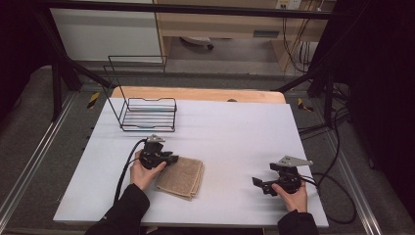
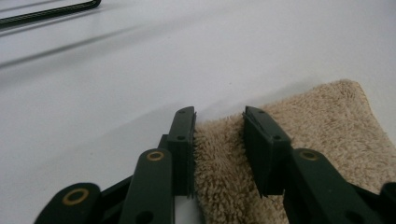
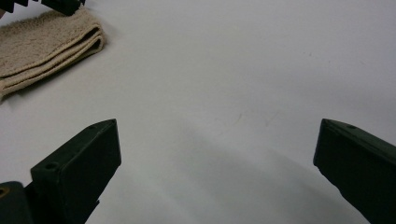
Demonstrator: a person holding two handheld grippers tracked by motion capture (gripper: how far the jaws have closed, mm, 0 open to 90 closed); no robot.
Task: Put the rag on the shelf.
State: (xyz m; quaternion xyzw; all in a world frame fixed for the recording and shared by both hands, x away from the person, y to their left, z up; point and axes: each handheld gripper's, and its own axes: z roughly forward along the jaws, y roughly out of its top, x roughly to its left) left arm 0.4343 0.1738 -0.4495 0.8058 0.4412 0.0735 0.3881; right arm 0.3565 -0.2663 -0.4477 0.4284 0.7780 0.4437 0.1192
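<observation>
Down at the near edge of the counter, right tool released, jaws spread wide over bare white surface, touching nothing, plenty of free room ahead and to either side. Over to the left tool: jaws narrowed on a raised fold of the towel, beige terry pile bunched up between the two black pads and pressed by both, so grasping the towel at its near-left corner. Towel folded into a thick square, looped and fluffy, layered edges showing from the right tool's side, lying flat just beyond and right of the left tool. Counter smooth, matte, pale. Farther off past the left tool, black wire rack, thin rods, open-fronted, well apart from the towel.
</observation>
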